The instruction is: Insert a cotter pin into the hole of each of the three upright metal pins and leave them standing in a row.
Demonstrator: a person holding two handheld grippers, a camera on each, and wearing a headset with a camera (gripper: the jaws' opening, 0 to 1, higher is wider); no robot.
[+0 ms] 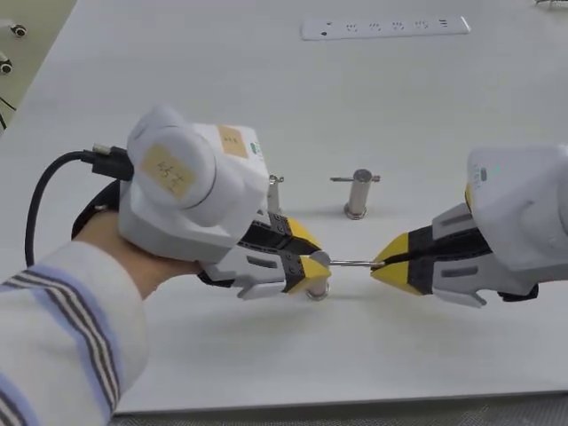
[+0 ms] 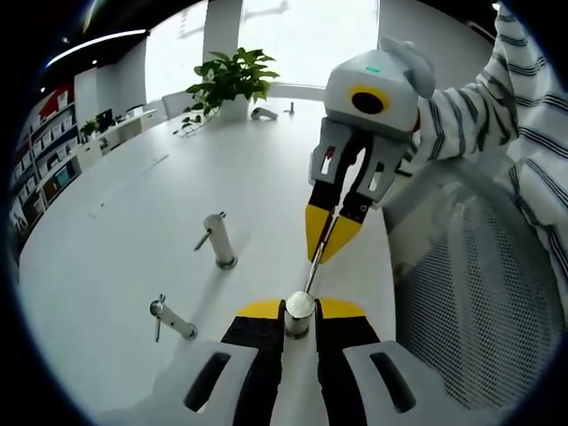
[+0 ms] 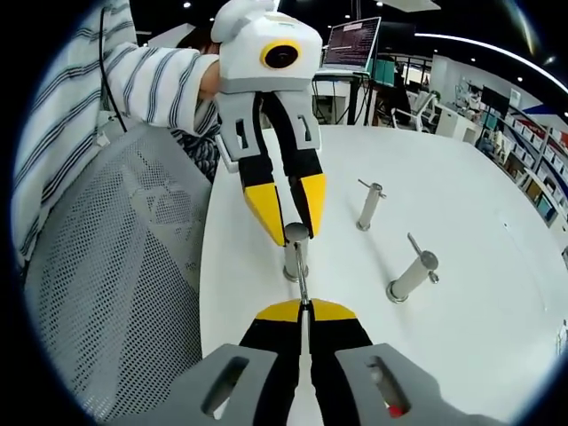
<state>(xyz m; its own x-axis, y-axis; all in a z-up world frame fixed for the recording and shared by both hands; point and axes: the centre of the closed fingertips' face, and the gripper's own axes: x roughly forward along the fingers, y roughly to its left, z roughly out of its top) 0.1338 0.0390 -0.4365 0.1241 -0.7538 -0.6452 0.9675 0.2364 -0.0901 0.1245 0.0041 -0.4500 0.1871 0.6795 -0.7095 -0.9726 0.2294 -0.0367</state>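
The left gripper (image 1: 309,259) has its fingers closed narrow on an upright metal pin (image 1: 317,288) that stands on the white worktop (image 1: 426,124) near the front edge. At 3 o'clock from it, the right gripper (image 1: 383,263) pinches a cotter pin (image 1: 353,263) between shut fingers and holds it level. The cotter pin's free end meets the top of the metal pin; whether it sits in the hole cannot be told.

A second pin (image 1: 358,193) stands clear at 1 o'clock from the held one, with a thin piece crosswise near its top. A third pin (image 1: 275,183) stands at 11 o'clock, mostly hidden behind the left gripper's body. A power strip (image 1: 386,27) lies far off at 12 o'clock. A black cable (image 1: 40,191) trails from the left gripper at 9 o'clock.

In the left gripper view a mesh chair (image 2: 479,293) stands beyond the worktop edge at 3 o'clock and a potted plant (image 2: 229,75) at 11 o'clock.
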